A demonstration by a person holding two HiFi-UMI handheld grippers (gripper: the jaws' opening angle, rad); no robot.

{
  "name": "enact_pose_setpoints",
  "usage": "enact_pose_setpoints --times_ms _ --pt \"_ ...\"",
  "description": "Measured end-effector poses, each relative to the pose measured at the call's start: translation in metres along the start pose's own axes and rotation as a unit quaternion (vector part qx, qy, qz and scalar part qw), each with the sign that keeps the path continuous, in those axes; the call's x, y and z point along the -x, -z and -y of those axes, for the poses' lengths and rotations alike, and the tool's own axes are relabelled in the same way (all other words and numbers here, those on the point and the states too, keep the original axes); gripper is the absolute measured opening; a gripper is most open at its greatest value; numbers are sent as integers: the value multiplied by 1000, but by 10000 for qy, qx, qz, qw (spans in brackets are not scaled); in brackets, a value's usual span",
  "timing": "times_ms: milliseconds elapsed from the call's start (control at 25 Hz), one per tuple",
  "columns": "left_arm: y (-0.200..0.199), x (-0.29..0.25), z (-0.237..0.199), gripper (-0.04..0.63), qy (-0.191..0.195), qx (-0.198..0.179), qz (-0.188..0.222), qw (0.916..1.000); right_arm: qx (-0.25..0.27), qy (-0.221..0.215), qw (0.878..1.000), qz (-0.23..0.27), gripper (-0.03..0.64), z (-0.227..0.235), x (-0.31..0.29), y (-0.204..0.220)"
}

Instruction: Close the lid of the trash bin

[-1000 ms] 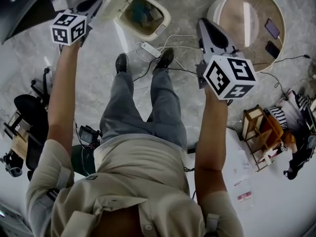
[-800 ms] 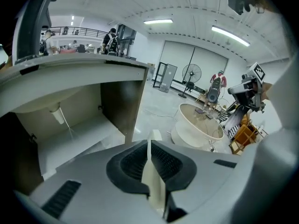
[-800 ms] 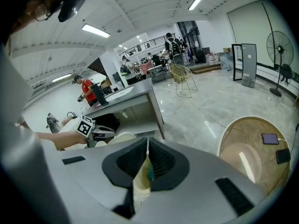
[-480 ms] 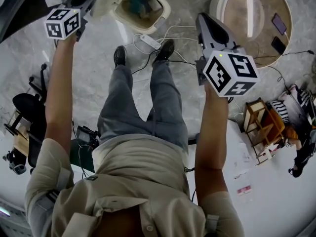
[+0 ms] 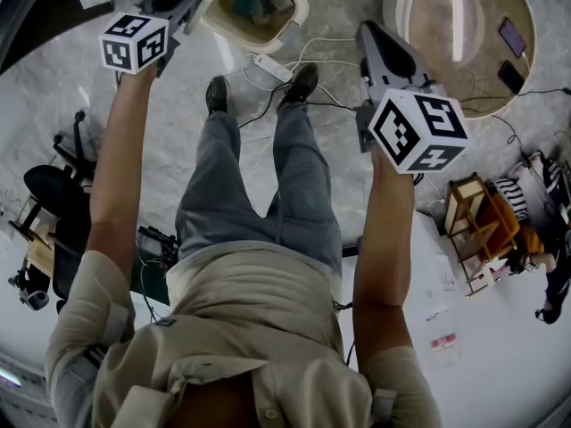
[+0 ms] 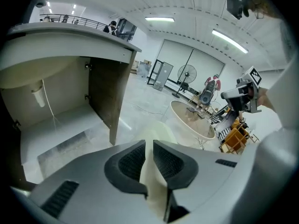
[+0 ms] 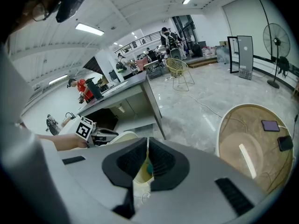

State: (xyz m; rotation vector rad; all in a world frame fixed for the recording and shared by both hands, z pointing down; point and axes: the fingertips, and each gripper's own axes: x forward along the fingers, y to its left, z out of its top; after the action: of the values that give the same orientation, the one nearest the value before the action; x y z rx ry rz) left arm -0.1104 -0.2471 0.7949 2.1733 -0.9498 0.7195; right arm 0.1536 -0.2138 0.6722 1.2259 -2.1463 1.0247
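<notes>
Now the left tongs [image 6: 149, 148] are found nearer the lid [image 6: 159, 133] than half a second ago. In the head view their tips are set just beside its outer face. Their jaws are pressed together and nothing is pinched; the cream lid is seen just beyond them. Contact cannot be confirmed.

The right tongs [image 7: 146, 146] are likewise closed and empty, and are held well apart from the bin [image 5: 299, 12], which is glimpsed through their slit.

The bin is stood on the floor ahead of the person's feet. The lid is still raised and the contents are exposed.

Judged: the approach is nearly complete and the push on the lid is not yet made, so the task remains undone.

Count:
- bin 1
- lid 1
- tongs 2
- round bench [image 5: 393, 7] 1
- phones [image 5: 513, 38] on it 2
- power strip [image 5: 268, 65] on the floor 1
</notes>
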Motion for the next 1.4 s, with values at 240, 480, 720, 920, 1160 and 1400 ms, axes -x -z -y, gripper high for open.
enact_pose_setpoints --times_ms 240,480,720,920,1160,1400 --pt "6 -13 20 51 106 -22 -33 9999 -35 24 10000 1 26 9 6 9" --pt "14 -28 38 51 246 -75 -128 9996 -97 50 9999 -42 26 19 10 21" --pt "28 -49 58 51 426 -110 -308 9986 -160 87 9998 -76 26 34 12 30" --pt "41 -65 71 51 541 -114 -461 9974 -199 111 9997 -104 26 43 12 37" --pt "56 -84 83 51 601 -52 -575 9965 -260 121 9995 -158 26 56 10 49" --pt "67 -98 90 51 642 -86 -709 9954 -314 125 9992 -192 26 64 9 60"
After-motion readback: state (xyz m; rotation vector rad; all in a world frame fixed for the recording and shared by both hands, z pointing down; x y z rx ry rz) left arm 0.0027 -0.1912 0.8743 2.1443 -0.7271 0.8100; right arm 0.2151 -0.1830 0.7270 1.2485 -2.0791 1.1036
